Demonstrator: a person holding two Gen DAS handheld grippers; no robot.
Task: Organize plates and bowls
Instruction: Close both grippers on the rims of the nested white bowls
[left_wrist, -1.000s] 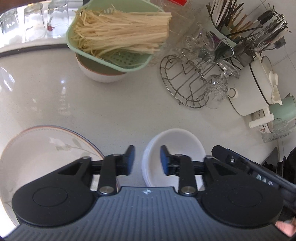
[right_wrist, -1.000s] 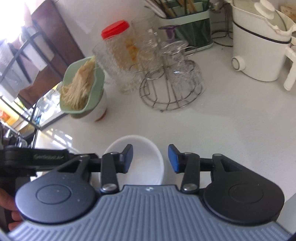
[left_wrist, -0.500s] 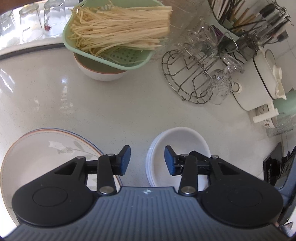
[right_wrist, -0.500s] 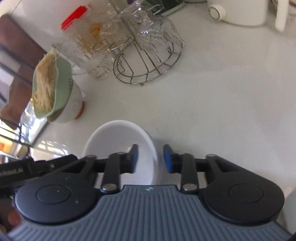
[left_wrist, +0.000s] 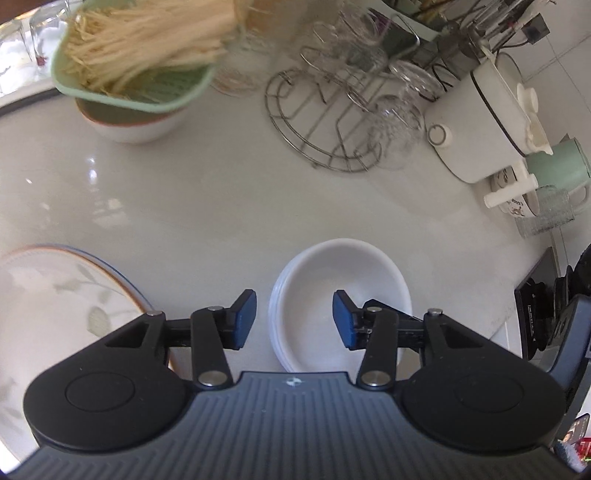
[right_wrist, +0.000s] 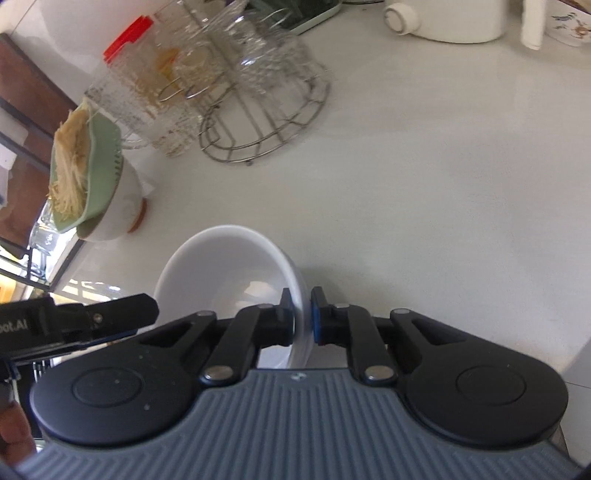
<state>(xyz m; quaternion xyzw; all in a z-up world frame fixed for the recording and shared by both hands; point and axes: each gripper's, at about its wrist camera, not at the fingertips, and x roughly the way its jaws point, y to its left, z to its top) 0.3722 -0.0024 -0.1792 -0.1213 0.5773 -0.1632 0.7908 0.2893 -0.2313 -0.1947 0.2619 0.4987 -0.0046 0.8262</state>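
Observation:
A stack of white bowls (left_wrist: 332, 280) sits on the pale counter in the left wrist view. My left gripper (left_wrist: 293, 319) hovers over the stack's left rim, its jaws opening, and the pads touch nothing. A flowered plate (left_wrist: 55, 295) lies at the lower left. In the right wrist view my right gripper (right_wrist: 303, 317) is shut on the right rim of the top white bowl (right_wrist: 221, 269), one pad inside and one outside. The left gripper's finger (right_wrist: 110, 317) shows at that view's left edge.
A green colander of noodles (left_wrist: 136, 51) rests on a white bowl (left_wrist: 129, 125) at the back. A wire rack with glasses (left_wrist: 332, 110), a white pot (left_wrist: 487, 122), a green mug (left_wrist: 557, 166) and a red-lidded jar (right_wrist: 147, 74) stand along the back and right.
The right gripper came down and closed on the bowl's rim. The left gripper's jaws spread wider and it shifted right, over the stack's left edge.

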